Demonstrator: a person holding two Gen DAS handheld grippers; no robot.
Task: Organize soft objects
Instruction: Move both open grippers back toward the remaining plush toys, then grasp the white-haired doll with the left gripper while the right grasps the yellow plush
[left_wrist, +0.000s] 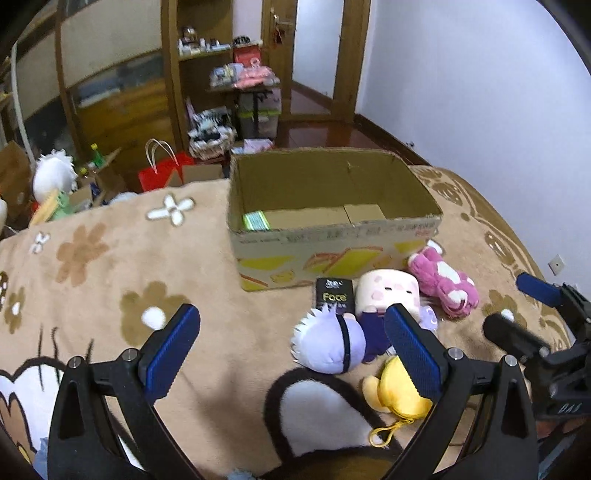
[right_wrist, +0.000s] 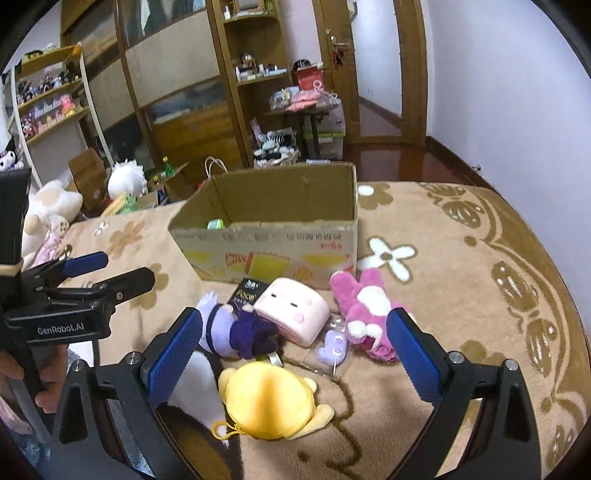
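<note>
On fuzzy tan blanket (right_wrist: 443, 295), round yellow plush (right_wrist: 267, 400), boxy cardboard carton (right_wrist: 266, 236), both hand-held grippers (left_wrist: 291, 347) (right_wrist: 295, 343) spread apart.

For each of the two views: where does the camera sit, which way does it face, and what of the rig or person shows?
Left wrist: on the left gripper, facing the cardboard box across the blanket; the right gripper shows at right.
Right wrist: on the right gripper, above the yellow plush, facing the box; the left gripper and a hand show at left.
Shared: box, pink plush, yellow plush; both jaws open.
</note>
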